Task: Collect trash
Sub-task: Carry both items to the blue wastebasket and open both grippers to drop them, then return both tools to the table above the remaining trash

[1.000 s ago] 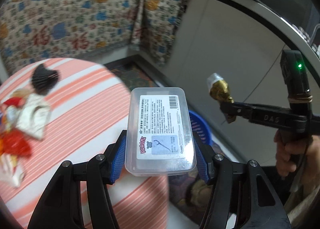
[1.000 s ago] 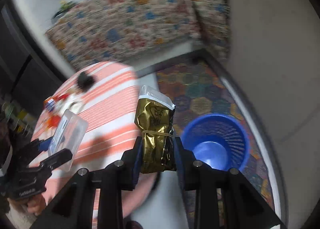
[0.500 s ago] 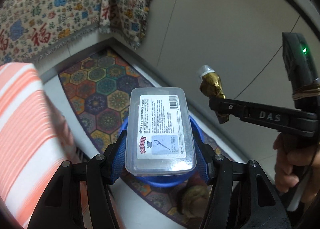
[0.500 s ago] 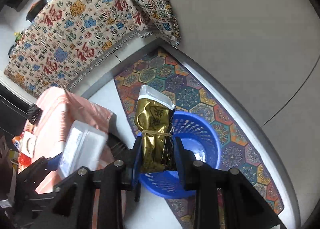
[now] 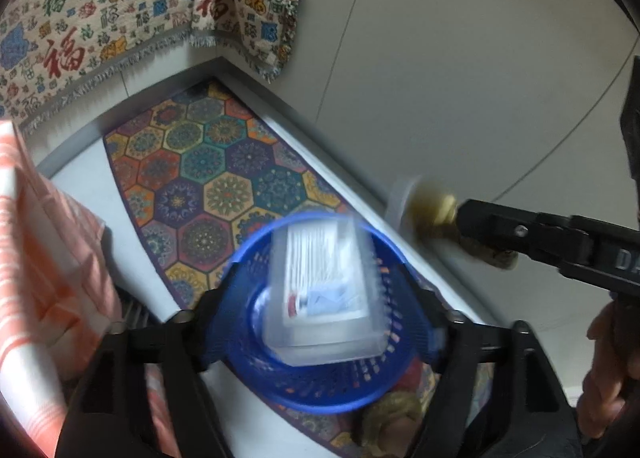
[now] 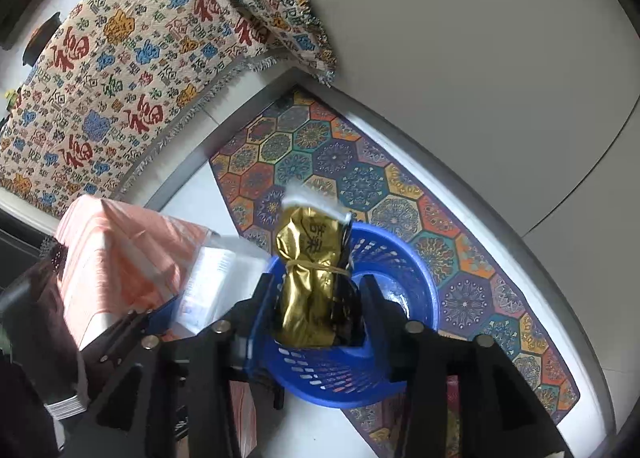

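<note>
My left gripper [image 5: 324, 318] hangs over a blue mesh basket [image 5: 256, 374] with its jaws opening wide. The clear plastic box [image 5: 320, 290] is blurred and free of the pads, dropping into the basket. In the right wrist view my right gripper [image 6: 318, 298] is above the same basket [image 6: 404, 246], its jaws opening. The gold foil bag [image 6: 312, 274], tied with a rubber band, stands loose between the fingers and is slipping down. From the left wrist view that bag [image 5: 436, 213] shows blurred at the right gripper's tip. The box [image 6: 216, 282] also shows at left.
The basket stands on a hexagon-patterned mat [image 5: 220, 169] on the floor. A table with an orange-striped cloth [image 5: 44, 258] is close on the left. Patterned fabric [image 5: 100, 17] hangs behind, a plain grey wall to the right. A person's hand [image 5: 608, 358] holds the right gripper.
Both grippers swung from over the table down to above the basket. The left jaws spread and let the box go. The right jaws widened around the gold bag.
</note>
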`<state>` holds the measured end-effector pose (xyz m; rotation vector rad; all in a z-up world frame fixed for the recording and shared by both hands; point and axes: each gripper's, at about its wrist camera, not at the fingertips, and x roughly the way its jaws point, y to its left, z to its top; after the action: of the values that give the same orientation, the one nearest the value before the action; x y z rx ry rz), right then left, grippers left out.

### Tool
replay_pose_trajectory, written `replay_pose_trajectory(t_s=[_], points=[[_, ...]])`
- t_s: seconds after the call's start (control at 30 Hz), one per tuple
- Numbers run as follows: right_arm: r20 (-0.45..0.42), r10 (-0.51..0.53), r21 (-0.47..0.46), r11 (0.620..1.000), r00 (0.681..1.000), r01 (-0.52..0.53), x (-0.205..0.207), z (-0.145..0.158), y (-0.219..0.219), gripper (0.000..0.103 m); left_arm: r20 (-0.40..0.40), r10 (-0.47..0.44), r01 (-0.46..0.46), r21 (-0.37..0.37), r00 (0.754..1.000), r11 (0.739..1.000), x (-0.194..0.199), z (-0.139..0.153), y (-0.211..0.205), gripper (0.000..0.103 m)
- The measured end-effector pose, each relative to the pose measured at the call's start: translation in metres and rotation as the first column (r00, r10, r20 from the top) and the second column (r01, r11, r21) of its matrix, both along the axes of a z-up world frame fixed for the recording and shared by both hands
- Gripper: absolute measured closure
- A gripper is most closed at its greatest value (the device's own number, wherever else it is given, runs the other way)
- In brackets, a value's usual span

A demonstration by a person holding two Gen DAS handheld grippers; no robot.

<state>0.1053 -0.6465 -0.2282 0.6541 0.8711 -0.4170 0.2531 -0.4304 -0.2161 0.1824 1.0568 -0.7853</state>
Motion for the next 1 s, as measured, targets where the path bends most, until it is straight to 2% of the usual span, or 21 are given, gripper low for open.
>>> replay_pose_trajectory(t_s=[0.13, 0.33, 0.47, 0.53, 0.6, 0.7, 0.8, 0.9, 0.97, 1.0], points=[[0.021, -0.012, 0.001, 1.000, 1.000, 0.012, -0.003, 0.006, -0.002, 0.057, 0.007, 0.010, -0.010, -0.011, 1.000, 1.000, 0.004, 0.003, -0.002, 0.021], [0.067, -0.016, -0.042, 0.999, 0.998, 0.019, -0.005, 0.021, 0.001, 0.057, 0.026, 0.044, -0.043, -0.045, 0.999, 0.998, -0.002, 0.031, 0.022, 0.021], [0.148, 0.017, -0.159, 0.987, 0.989, 0.007, -0.006, 0.052, 0.021, 0.057, 0.075, 0.063, -0.058, -0.076, 0.995, 0.995, -0.026, 0.066, 0.071, 0.018], [0.198, 0.067, -0.257, 0.966, 0.978, -0.014, -0.008, 0.074, 0.046, 0.056, 0.097, 0.080, -0.072, -0.084, 0.992, 0.994, -0.038, 0.079, 0.105, 0.016], [0.224, 0.125, -0.326, 0.944, 0.966, -0.047, -0.009, 0.089, 0.069, 0.052, 0.128, 0.106, -0.098, -0.071, 0.986, 0.993, -0.051, 0.089, 0.146, 0.014], [0.242, 0.280, -0.440, 0.885, 0.929, -0.152, -0.009, 0.106, 0.127, 0.047, 0.170, 0.168, -0.167, -0.016, 0.971, 0.986, -0.067, 0.092, 0.210, 0.014], [0.214, 0.412, -0.488, 0.831, 0.886, -0.268, -0.001, 0.107, 0.177, 0.047, 0.213, 0.249, -0.262, 0.034, 0.945, 0.965, -0.082, 0.089, 0.275, 0.014], [0.190, 0.556, -0.494, 0.767, 0.809, -0.411, 0.013, 0.100, 0.239, 0.047, 0.268, 0.325, -0.359, 0.089, 0.907, 0.929, -0.092, 0.083, 0.325, 0.014], [0.185, 0.628, -0.474, 0.731, 0.756, -0.491, 0.021, 0.095, 0.276, 0.047, 0.286, 0.386, -0.431, 0.113, 0.877, 0.895, -0.093, 0.077, 0.358, 0.014], [0.179, 0.649, -0.470, 0.717, 0.740, -0.515, 0.022, 0.091, 0.289, 0.047, 0.285, 0.417, -0.463, 0.116, 0.863, 0.879, -0.090, 0.073, 0.373, 0.014]])
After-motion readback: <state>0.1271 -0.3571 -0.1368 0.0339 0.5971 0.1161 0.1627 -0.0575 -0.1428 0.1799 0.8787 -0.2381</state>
